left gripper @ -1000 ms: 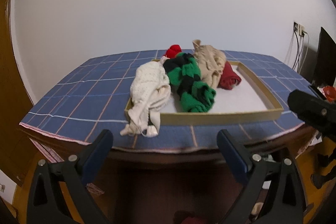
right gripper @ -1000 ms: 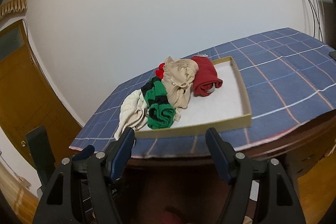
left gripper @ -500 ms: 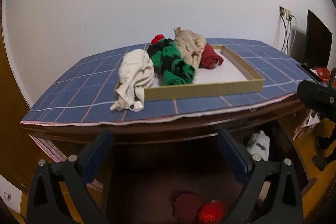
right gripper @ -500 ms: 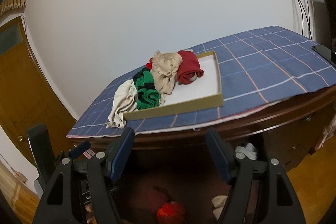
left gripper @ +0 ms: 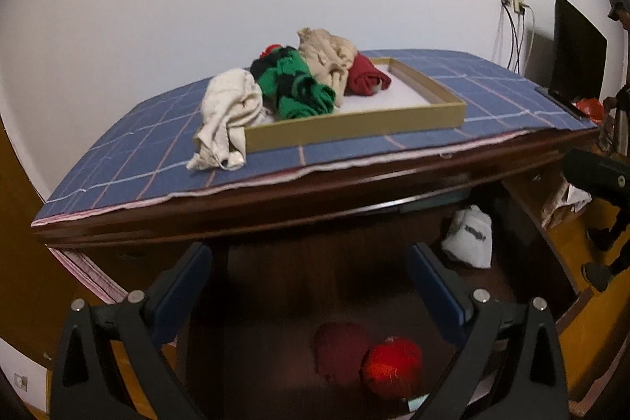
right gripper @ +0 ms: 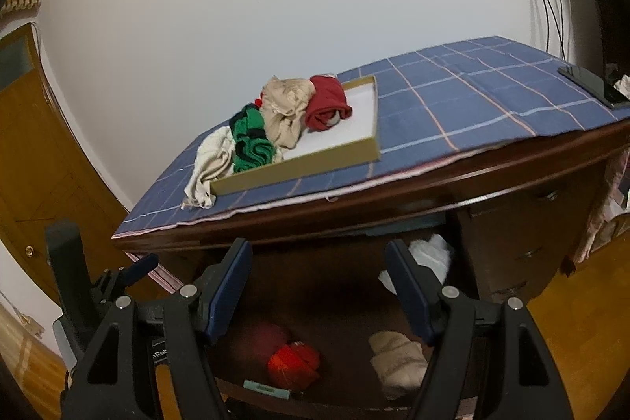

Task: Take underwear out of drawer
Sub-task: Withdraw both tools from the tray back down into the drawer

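Hovering in front of the open drawer (right gripper: 338,349), both grippers had their jaws apart with nothing between them: the left gripper (left gripper: 311,282) and the right gripper (right gripper: 319,278) each pointed down toward the dark cavity below the counter (right gripper: 413,184). A blue checked cloth (left gripper: 138,152) covered the counter top. One shallow cardboard tray (left gripper: 354,123) sat on it, holding a row of bundled garments: one cream piece (left gripper: 226,105) draped over the tray's left corner onto the cloth, one green-and-black striped roll (left gripper: 295,87), one beige crumpled piece (left gripper: 327,58), one dark red roll (left gripper: 366,75), and a small bright red bit (left gripper: 272,48) showing behind the striped roll. That made five pieces on the tray.

Inside the drawer, the right wrist view showed four pieces of underwear: one bright red bundle (right gripper: 293,365), one dark maroon bundle (right gripper: 260,337) touching it on its left, one beige roll (right gripper: 397,361) to the right, and one white piece (right gripper: 429,258) farther back near the drawer's right side. One small pale label (right gripper: 262,388) lay near the drawer's front edge. One dark screen (left gripper: 575,46) stood at the counter's right end.
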Motion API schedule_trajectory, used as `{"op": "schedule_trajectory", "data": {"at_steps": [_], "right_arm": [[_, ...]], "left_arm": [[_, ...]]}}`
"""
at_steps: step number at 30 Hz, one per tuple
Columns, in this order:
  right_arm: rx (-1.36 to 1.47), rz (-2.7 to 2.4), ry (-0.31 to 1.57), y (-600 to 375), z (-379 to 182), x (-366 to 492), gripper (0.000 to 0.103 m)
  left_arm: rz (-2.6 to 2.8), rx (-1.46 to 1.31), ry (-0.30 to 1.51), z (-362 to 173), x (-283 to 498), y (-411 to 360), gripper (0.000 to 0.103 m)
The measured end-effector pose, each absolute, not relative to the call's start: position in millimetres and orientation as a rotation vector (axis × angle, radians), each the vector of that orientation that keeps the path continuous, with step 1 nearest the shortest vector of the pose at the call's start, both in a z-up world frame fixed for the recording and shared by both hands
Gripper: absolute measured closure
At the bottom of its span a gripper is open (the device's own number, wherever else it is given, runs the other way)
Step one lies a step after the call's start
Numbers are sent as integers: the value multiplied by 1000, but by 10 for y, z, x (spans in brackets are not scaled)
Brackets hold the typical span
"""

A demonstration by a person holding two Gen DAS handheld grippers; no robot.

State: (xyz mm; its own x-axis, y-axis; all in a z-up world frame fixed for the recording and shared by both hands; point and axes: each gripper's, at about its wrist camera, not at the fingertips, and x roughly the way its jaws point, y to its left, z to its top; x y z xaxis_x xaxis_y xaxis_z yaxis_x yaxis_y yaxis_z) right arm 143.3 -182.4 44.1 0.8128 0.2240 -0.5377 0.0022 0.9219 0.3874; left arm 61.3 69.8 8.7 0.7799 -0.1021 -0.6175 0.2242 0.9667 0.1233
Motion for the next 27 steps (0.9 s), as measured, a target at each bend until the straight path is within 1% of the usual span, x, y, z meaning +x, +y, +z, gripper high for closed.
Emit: {"op": "schedule_trajectory", "data": {"at_steps": [7, 18, 27], "right_arm": [[380, 98, 652, -1888, 307, 1343, 31], [372, 63, 739, -2040, 21, 1273, 31], [342, 65, 785, -2107, -44, 1231, 31]], "left_arm": [[-174, 230, 688, -41, 579, 703, 2], [-150, 289, 770, -302, 586, 958, 2], [-99, 278, 853, -449, 678, 1196, 2]]}}
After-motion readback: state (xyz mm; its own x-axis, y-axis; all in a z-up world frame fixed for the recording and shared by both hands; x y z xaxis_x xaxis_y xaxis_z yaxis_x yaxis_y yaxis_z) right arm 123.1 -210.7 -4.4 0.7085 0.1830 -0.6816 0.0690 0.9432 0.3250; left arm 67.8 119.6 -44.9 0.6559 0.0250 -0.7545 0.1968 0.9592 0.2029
